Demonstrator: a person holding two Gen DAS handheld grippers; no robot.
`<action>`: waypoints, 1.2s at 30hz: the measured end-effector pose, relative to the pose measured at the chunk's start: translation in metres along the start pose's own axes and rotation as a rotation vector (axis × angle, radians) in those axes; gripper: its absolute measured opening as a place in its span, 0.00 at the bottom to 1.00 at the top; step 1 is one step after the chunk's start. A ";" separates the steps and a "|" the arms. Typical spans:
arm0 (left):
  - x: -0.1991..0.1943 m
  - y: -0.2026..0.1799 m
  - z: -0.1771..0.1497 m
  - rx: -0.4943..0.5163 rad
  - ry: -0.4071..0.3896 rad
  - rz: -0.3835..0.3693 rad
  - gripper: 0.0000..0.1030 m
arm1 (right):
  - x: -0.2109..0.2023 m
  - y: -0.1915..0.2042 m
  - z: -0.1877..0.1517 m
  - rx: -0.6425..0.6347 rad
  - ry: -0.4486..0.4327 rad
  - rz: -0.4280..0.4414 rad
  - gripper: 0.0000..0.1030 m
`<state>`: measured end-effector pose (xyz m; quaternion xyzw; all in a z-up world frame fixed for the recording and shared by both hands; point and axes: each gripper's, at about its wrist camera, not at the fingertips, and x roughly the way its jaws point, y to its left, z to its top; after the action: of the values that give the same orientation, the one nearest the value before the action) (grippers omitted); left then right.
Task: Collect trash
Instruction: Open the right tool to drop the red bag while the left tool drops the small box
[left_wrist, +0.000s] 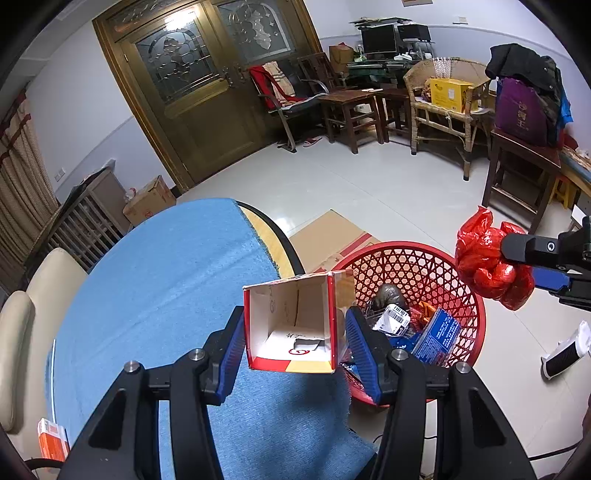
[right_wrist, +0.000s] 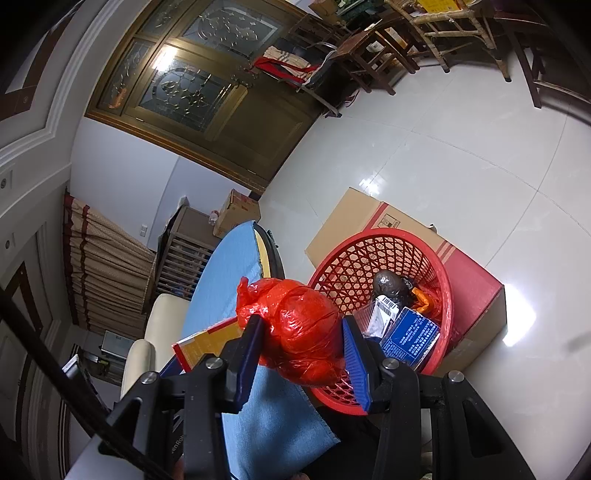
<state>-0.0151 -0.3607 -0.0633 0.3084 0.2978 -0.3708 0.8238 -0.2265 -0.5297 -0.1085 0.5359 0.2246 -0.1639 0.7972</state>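
Left jaws pinch open carton (left_wrist: 291, 325); right jaws clamp red bag (right_wrist: 299, 332), seemingly above basket (right_wrist: 343, 258).

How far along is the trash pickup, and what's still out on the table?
Done: the red basket already holds a blue packet, a barcoded wrapper and a dark lump. In hand: the left gripper holds an open carton, and the right gripper holds a red plastic bag, neither dropped yet. Left: an orange box at the blue tablecloth's edge.
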 end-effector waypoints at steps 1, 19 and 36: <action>0.000 -0.001 0.000 0.000 0.001 -0.003 0.54 | 0.000 0.000 0.000 0.001 0.000 0.000 0.44; 0.006 -0.003 0.002 0.011 0.015 -0.008 0.54 | -0.002 0.003 0.002 -0.002 -0.008 -0.003 0.44; 0.010 -0.009 0.009 0.002 0.013 -0.034 0.55 | 0.012 -0.002 0.012 0.012 -0.028 -0.053 0.48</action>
<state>-0.0143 -0.3757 -0.0673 0.3063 0.3078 -0.3830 0.8153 -0.2153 -0.5419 -0.1123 0.5320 0.2268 -0.1939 0.7924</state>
